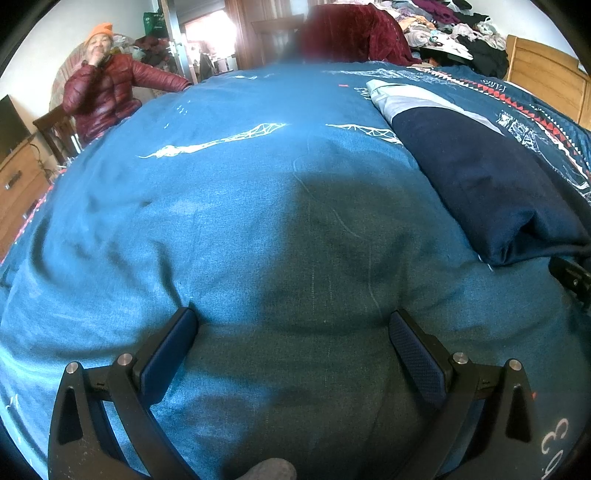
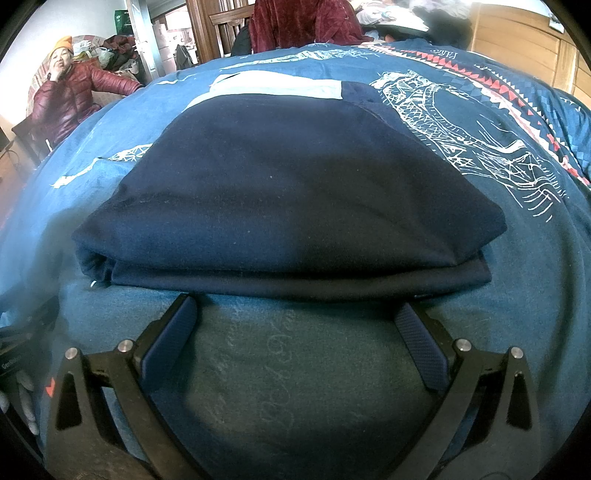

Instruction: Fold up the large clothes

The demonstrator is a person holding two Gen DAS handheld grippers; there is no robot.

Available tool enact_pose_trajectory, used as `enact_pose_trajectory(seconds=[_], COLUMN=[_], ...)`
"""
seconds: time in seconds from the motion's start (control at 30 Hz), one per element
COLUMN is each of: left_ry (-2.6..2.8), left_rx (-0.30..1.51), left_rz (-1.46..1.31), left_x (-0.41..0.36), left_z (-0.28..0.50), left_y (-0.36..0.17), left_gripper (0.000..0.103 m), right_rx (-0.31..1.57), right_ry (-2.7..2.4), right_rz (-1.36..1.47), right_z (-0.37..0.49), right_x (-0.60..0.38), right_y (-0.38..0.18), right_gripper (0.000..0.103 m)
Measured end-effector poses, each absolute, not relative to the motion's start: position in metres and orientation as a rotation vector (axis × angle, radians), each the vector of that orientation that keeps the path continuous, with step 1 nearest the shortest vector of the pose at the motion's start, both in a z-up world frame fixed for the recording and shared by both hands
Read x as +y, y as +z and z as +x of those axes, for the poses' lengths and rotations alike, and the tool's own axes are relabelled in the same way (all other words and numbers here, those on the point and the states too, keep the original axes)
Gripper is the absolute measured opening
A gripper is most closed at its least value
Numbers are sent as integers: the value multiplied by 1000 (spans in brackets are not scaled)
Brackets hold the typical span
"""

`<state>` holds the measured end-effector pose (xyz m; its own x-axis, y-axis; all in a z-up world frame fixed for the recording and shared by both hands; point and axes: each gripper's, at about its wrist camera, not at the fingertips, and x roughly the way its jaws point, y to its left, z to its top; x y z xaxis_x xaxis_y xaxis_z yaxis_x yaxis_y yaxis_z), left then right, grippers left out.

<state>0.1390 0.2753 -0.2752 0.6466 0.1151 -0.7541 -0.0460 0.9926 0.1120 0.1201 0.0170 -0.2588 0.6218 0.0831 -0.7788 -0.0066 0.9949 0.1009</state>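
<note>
We work on a bed [image 2: 535, 258] spread with a teal printed quilt, in a cluttered bedroom. Taking the folded navy garment [image 2: 288, 192] as our landmark: nearest us, on the near side of its folded edge, the right claw [image 2: 297, 325] hangs over bare quilt with its jaws spread wide and nothing between them, its blue pads just short of the hem. The garment lies flat, already doubled into a thick rectangle, with a pale grey-white panel showing at its far end.

We judge that the fold is nearly done, and that what remains is a last halving or a tidy-up. To do it well, we should slide one pad under all the layers at the near corners, pinch the full stack rather than the top sheet, lift together, and lay near edge onto far edge, then smooth outward.

The left wrist view shows what the other does not: the left claw [image 1: 293, 325], equally wide and empty, sits well to the left of the garment over plain quilt. It also shows the heap of unfolded clothes [image 1: 443, 26] beyond the garment's far end. Past the bed's left edge a person in a red padded jacket [image 2: 70, 99] sits watching.
</note>
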Motion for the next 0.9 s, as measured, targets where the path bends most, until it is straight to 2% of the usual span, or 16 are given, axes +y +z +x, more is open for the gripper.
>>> enact_pose_trajectory(seconds=[0.9], left_ry=[128], left_rx=[885], left_rz=[117], left_x=[273], left_z=[142], left_y=[-276], left_gripper=[103], right_rx=[899], right_ry=[52], right_rz=[92], right_z=[120], right_x=[17], right_y=[-259], right_gripper=[103])
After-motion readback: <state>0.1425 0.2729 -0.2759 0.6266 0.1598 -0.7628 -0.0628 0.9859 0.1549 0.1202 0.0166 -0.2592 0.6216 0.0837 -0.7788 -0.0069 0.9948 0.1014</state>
